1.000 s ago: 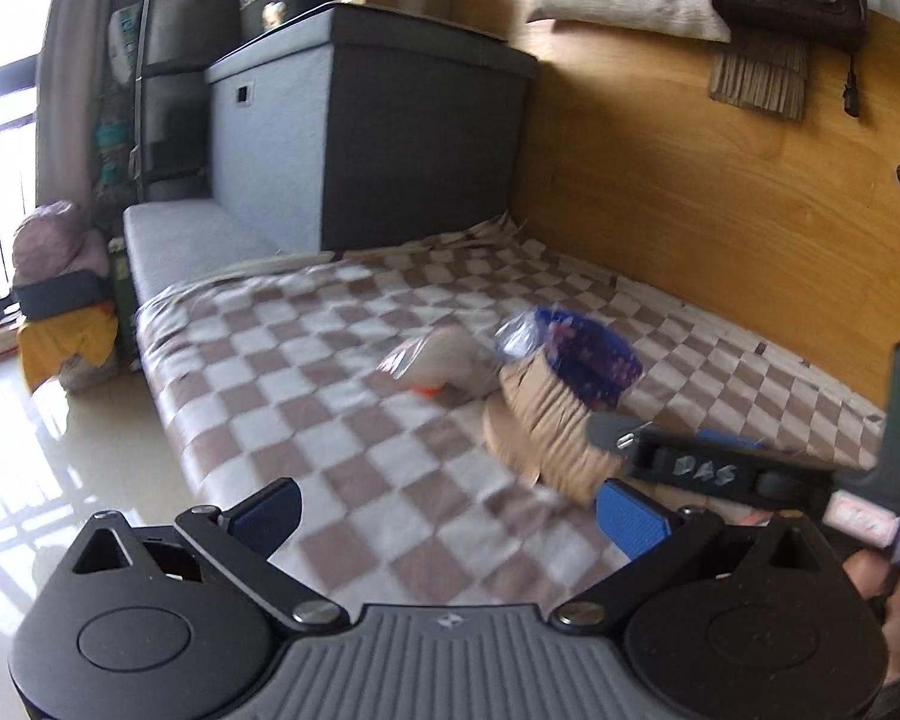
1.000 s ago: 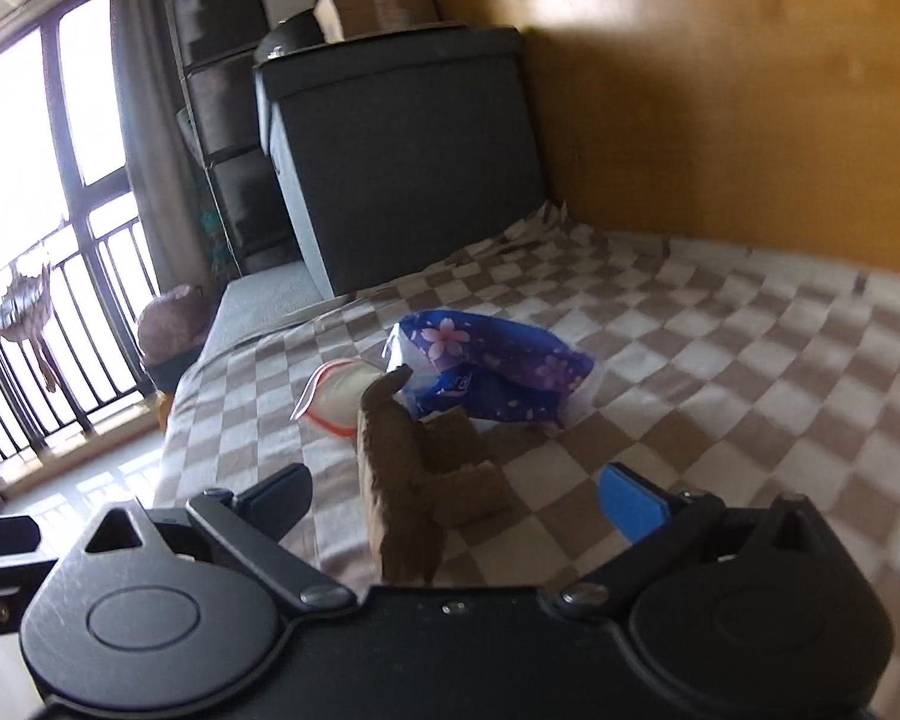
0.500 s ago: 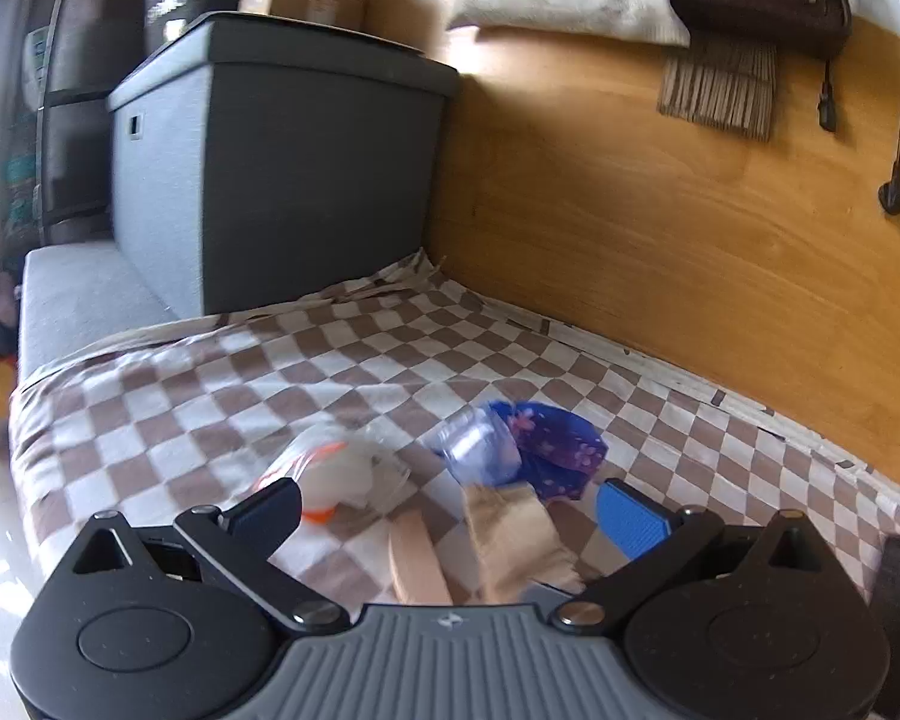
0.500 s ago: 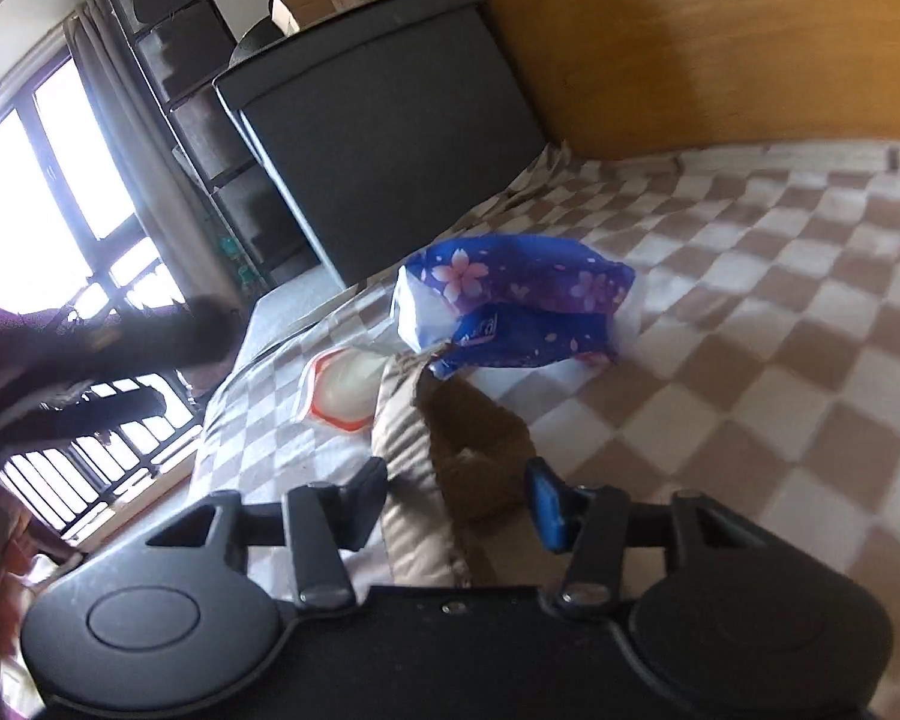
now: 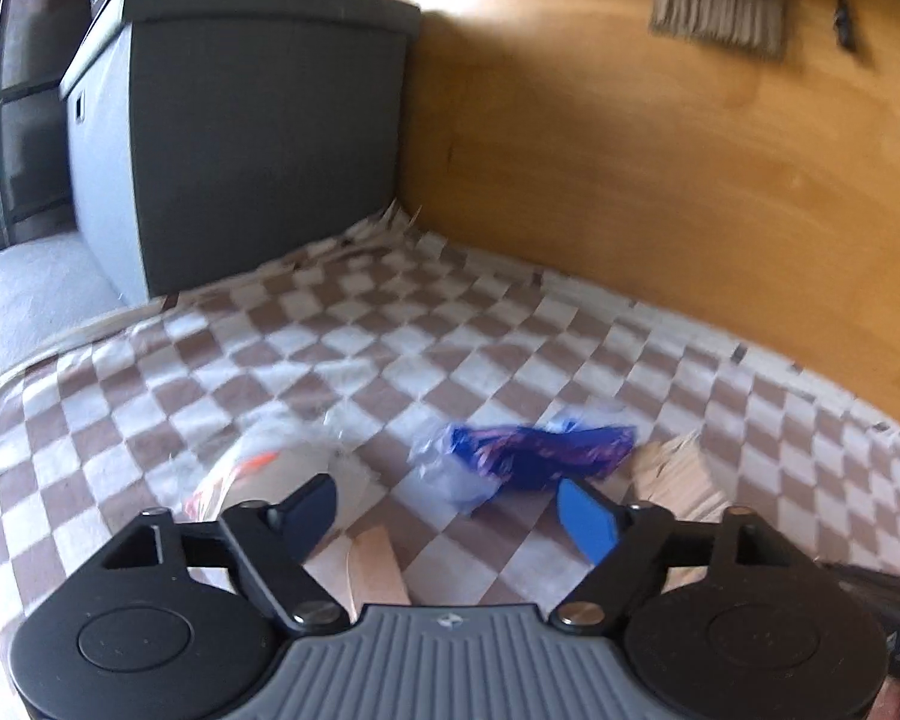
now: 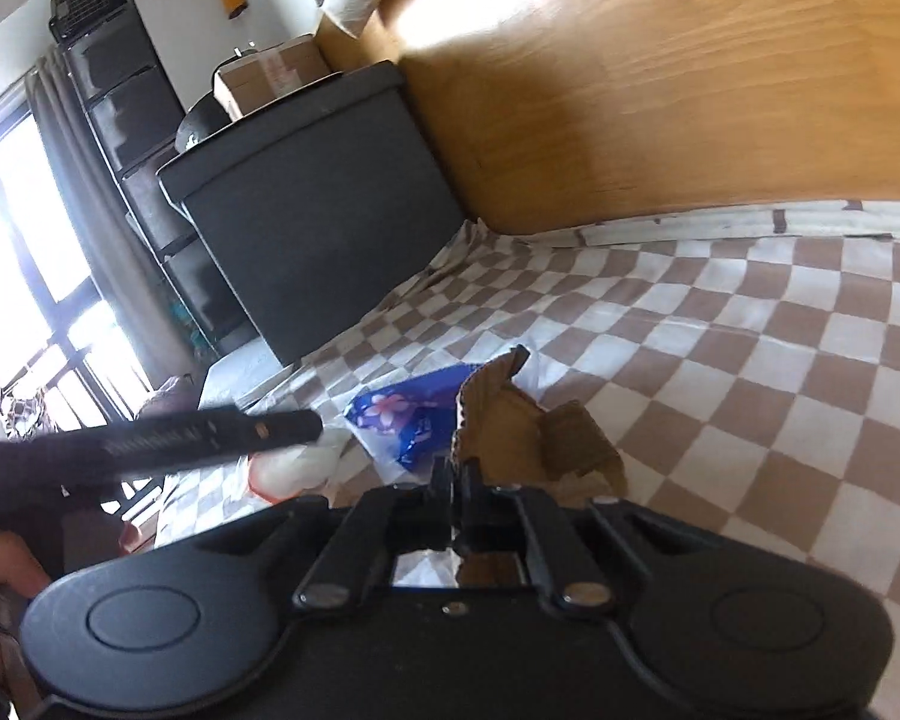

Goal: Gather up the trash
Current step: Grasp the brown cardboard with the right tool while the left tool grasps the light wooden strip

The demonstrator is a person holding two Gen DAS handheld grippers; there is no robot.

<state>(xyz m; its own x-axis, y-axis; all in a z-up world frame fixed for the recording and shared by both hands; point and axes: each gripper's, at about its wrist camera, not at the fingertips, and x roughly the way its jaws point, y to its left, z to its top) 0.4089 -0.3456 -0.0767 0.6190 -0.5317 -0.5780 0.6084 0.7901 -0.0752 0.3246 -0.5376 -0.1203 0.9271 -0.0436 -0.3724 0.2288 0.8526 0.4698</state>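
A blue floral wrapper [image 5: 534, 456] lies on the checkered blanket [image 5: 390, 336], with a clear and orange plastic bag [image 5: 258, 468] to its left and brown crumpled paper [image 5: 678, 480] to its right. My left gripper [image 5: 450, 510] is open, just before the wrapper, its fingers either side of it. In the right wrist view my right gripper [image 6: 456, 480] is shut on the brown crumpled paper [image 6: 534, 438], with the blue wrapper [image 6: 402, 414] behind it and the plastic bag [image 6: 288, 468] to the left.
A dark grey storage box [image 5: 234, 138] stands at the back left of the bed against the wooden wall [image 5: 660, 180]. A cardboard box [image 6: 270, 75] sits on top of it. The left gripper's body [image 6: 168, 438] crosses the right wrist view at left.
My right gripper has closed on the brown paper and lifted it. My left gripper has moved in close to the blue wrapper, still open.
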